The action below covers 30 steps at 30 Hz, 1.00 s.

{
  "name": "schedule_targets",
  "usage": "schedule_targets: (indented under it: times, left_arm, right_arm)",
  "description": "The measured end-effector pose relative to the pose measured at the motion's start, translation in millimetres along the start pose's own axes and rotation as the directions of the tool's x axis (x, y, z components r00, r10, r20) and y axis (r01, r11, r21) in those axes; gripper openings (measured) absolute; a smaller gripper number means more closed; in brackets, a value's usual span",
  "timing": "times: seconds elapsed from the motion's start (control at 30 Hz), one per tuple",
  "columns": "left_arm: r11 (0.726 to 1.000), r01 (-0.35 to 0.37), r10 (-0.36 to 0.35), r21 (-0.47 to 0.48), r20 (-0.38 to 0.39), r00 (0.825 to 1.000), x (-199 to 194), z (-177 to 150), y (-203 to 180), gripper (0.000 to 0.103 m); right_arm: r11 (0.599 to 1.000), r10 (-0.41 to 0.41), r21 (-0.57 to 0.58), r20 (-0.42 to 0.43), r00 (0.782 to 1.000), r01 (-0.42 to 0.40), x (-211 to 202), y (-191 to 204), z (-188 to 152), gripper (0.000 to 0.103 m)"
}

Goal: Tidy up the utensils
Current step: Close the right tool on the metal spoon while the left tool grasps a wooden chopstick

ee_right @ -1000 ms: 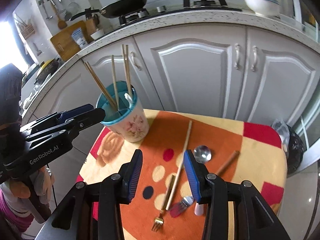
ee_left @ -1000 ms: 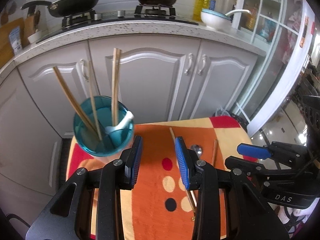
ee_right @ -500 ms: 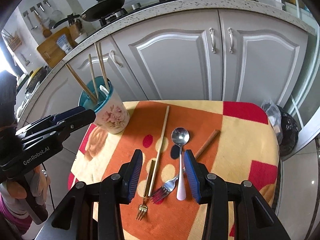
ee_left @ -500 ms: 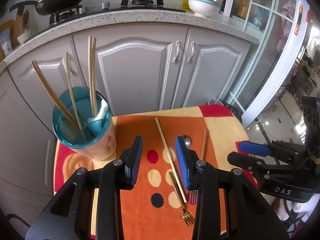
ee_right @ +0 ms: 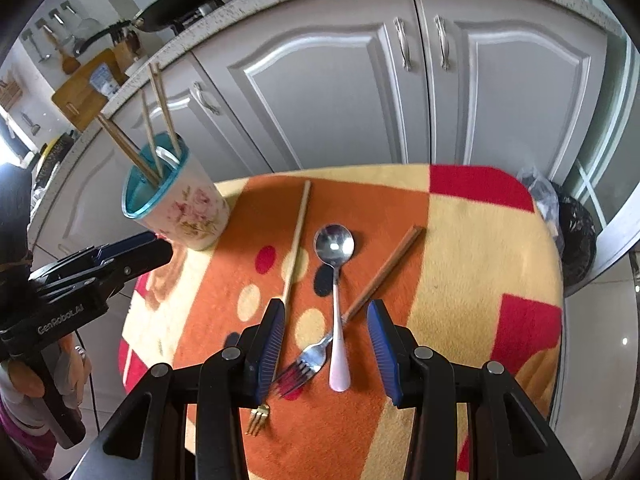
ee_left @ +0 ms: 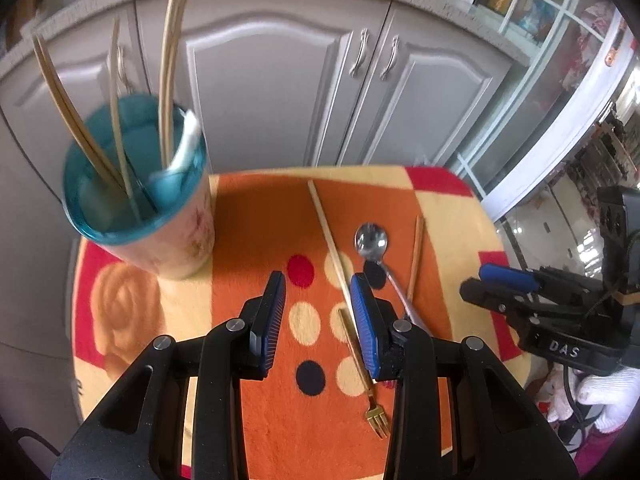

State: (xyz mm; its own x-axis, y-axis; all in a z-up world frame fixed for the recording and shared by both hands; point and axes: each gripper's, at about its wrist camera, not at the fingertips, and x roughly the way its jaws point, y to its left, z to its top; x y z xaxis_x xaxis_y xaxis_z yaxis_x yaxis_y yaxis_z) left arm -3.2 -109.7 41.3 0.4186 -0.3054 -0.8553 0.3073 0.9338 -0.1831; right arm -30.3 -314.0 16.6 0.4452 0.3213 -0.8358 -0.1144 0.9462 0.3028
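Observation:
A floral cup with a teal rim (ee_left: 176, 236) (ee_right: 188, 208) stands at the table's back left and holds several chopsticks and a white spoon. On the orange patterned cloth lie a pale chopstick (ee_left: 329, 240) (ee_right: 298, 232), a steel spoon with a pink handle (ee_right: 336, 280) (ee_left: 372, 240), a brown chopstick (ee_right: 388, 268) (ee_left: 416, 256), a silver fork (ee_right: 308, 360) and a small gold fork (ee_left: 368, 384) (ee_right: 258, 416). My left gripper (ee_left: 318, 316) is open and empty above the cloth, beside the pale chopstick. My right gripper (ee_right: 326, 344) is open and empty, low over the spoon handle and silver fork.
Grey kitchen cabinets (ee_right: 360, 92) stand right behind the table. A black rubbish bag (ee_right: 572, 232) sits on the floor at the right. The cloth-covered table (ee_right: 480, 248) ends close on all sides.
Both grippers have moved down and closer to the table. The right gripper now hangs over the spoon and silver fork, its jaws wider. The utensils have not moved.

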Motion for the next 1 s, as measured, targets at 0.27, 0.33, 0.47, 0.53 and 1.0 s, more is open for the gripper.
schedule_targets:
  times: [0.27, 0.33, 0.47, 0.53, 1.0]
  left_arm:
    - [1.000, 0.007, -0.008, -0.025, -0.065, 0.998, 32.7, 2.6, 2.5, 0.032]
    - [1.000, 0.001, -0.003, -0.022, -0.075, 0.997, 36.8, 2.3, 2.9, 0.032]
    - [1.000, -0.005, 0.003, -0.027, -0.099, 0.995, 49.1, 6.0, 4.4, 0.032]
    - [1.000, -0.009, 0.006, -0.028, -0.107, 0.994, 54.1, 7.4, 4.4, 0.032]
    - [0.997, -0.066, 0.060, -0.037, -0.140, 0.988, 108.4, 35.4, -15.9, 0.032]
  right_arm:
    - [0.999, 0.013, -0.029, -0.032, 0.999, -0.014, 48.8, -7.2, 19.4, 0.041]
    - [0.999, 0.015, -0.048, -0.046, 0.999, -0.017, 64.5, -9.5, 27.5, 0.041]
    - [0.996, 0.035, -0.081, -0.077, 0.996, -0.041, 95.1, -16.2, 43.7, 0.039]
    - [0.994, 0.049, -0.093, -0.086, 0.995, -0.057, 104.9, -19.6, 49.3, 0.038]
    - [0.966, 0.170, -0.175, -0.118, 0.978, -0.189, 121.1, -35.7, 51.2, 0.004]
